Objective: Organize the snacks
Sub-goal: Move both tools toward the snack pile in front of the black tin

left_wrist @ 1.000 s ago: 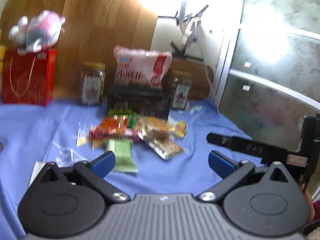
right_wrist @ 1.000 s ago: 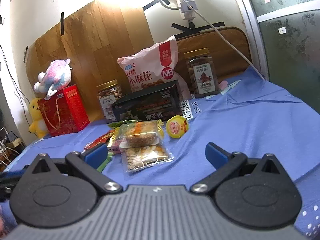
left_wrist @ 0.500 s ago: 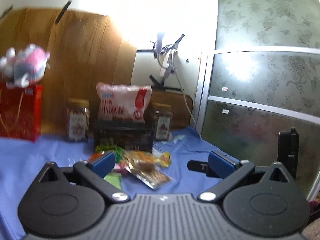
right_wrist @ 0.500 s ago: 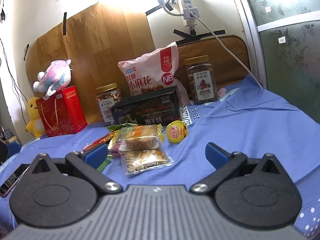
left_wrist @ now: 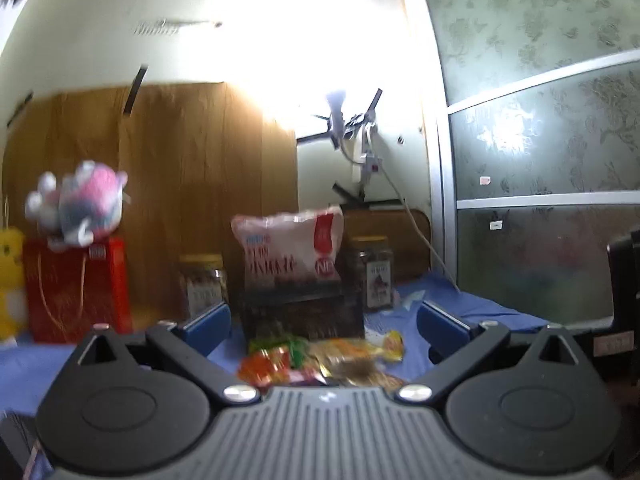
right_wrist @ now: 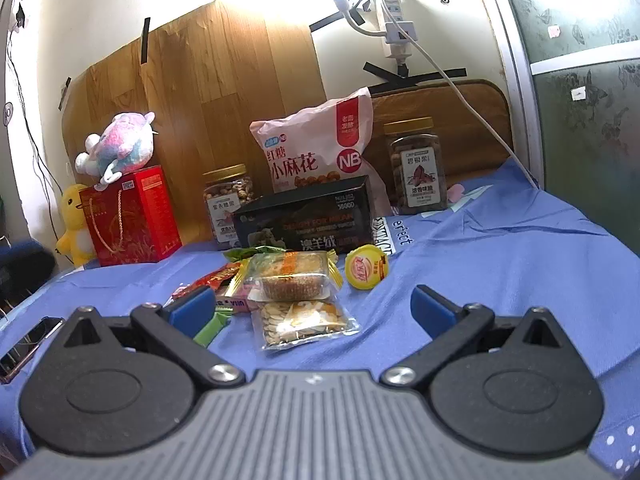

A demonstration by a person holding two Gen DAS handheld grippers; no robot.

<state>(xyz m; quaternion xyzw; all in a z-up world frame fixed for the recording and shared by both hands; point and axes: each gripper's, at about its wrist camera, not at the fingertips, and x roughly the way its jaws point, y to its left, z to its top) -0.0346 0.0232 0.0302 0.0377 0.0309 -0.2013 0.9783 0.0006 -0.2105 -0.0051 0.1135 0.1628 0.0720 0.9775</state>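
Currently, both grippers, left gripper (left_wrist: 324, 322) and right gripper (right_wrist: 314, 306), are hovering wide-fingered and empty; the approach step is pending, calling for descent onto the clear seed packet (right_wrist: 306, 322).

My pads (right_wrist: 191, 307) matt blue plastic; cloth (right_wrist: 500, 264) soft, creased; seed packet (right_wrist: 304, 322) glossy clear film (glare on it); board (right_wrist: 224, 92) wood-grain; jars (right_wrist: 418, 166) clear plastic.

It looked like a home bedroom: plush toys (right_wrist: 122, 142), a blue bedsheet (right_wrist: 500, 256), and probably a wooden headboard (right_wrist: 440, 120).
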